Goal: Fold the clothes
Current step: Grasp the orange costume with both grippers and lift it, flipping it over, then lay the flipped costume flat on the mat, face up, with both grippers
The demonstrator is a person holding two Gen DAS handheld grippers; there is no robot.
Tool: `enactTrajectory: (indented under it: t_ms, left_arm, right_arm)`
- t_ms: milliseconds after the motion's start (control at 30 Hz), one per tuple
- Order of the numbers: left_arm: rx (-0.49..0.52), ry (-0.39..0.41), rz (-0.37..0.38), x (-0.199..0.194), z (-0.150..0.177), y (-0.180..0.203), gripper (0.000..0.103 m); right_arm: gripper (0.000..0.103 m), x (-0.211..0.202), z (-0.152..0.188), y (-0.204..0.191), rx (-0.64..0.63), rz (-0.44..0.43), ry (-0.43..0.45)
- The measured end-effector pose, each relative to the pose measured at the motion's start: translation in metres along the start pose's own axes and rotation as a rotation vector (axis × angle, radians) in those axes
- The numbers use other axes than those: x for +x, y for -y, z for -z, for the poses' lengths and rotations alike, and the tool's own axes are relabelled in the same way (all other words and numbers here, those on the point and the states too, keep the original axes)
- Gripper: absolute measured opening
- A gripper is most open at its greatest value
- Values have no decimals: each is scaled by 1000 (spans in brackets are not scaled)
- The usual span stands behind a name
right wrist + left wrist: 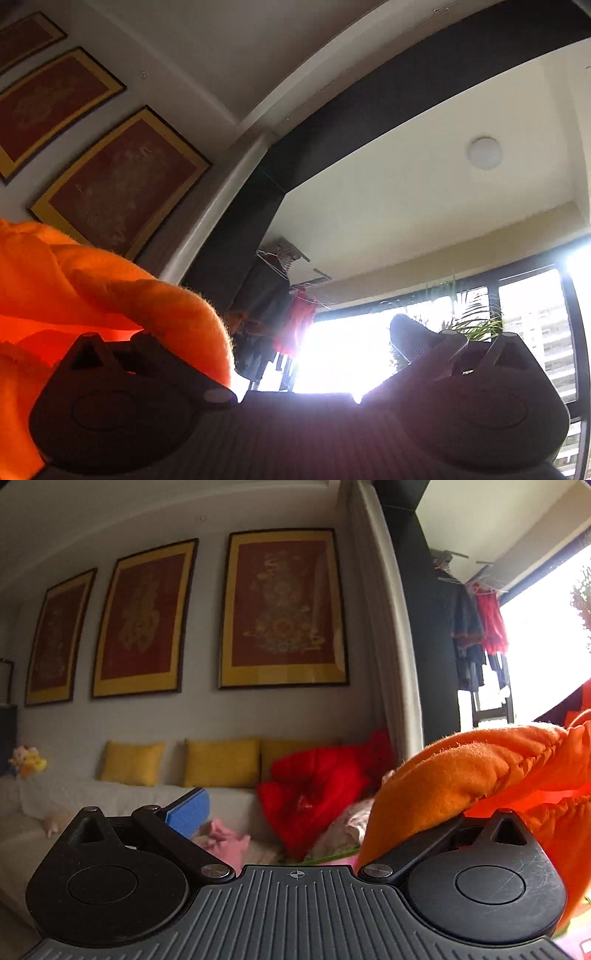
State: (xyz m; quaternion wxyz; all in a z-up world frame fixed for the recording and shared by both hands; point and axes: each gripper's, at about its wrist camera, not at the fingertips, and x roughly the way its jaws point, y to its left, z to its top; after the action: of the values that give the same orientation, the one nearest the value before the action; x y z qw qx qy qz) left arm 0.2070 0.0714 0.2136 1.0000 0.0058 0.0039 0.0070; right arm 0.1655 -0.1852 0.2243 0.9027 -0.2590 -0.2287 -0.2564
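An orange fleece garment [461, 771] with a gathered elastic edge lies over the right finger of my left gripper [295, 812] and hides that finger. The left finger's blue pad [188, 808] is bare, and the jaws stand wide apart. In the right wrist view the same orange garment [74, 295] covers the left finger of my right gripper [295, 343]. Its dark right finger [406, 339] stands free against the bright window. Both grippers are open and raised, the right one tilted up at the ceiling. Neither pinches the cloth.
A pale sofa [110, 801] with yellow cushions [221, 762] runs along the wall. A red garment [317, 786] and pink clothes [225, 840] lie heaped on it. Framed pictures [284, 609] hang above. More clothes [476, 627] hang on a rack by the window.
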Motion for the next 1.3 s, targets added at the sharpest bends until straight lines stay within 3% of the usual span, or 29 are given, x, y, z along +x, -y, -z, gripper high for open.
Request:
enactTrajectory:
  t_ms: [67, 133, 267, 333, 433, 600, 733, 800, 900, 967, 1067, 1167, 1300]
  left_arm:
    - [-24, -154, 92, -15, 28, -10, 103]
    - [-11, -367, 211, -24, 77, -16, 103]
    - [-53, -832, 310, -36, 196, -20, 103]
    - [-65, -959, 351, -52, 236, -21, 103]
    - [-14, -983, 401, -79, 246, -20, 103]
    - [21, -849, 472, -119, 212, -14, 103]
    - [-42, -714, 451, -92, 182, 1, 103]
    - [-77, -685, 417, -67, 182, 15, 103]
    - [-115, -702, 346, -24, 197, 32, 103]
    - [-118, -740, 301, 2, 215, 40, 103]
    - [-106, -813, 293, 26, 246, 43, 103]
    - [-105, -894, 293, 41, 275, 42, 103]
    - [-119, -892, 310, 38, 284, 36, 103]
  right_arm:
    - [103, -33, 19, 7, -14, -149, -78]
    - [103, -74, 51, 9, -43, -321, -199]
    - [103, -161, 140, -8, -125, -699, -601]
    - [103, -202, 175, -21, -181, -854, -750]
    - [103, -242, 188, -21, -222, -961, -780]
    - [103, -242, 157, 18, -80, -1033, -719]
    - [103, -168, 131, 35, 314, -946, -776]
    - [103, -129, 144, 36, 579, -936, -893]
    - [103, -86, 188, 9, 835, -978, -1122]
    - [103, -72, 208, -19, 812, -966, -1187]
    - [103, -67, 232, -53, 703, -953, -1228]
    - [103, -70, 265, -73, 731, -938, -1341]
    - [103, -80, 267, -72, 752, -924, -1279]
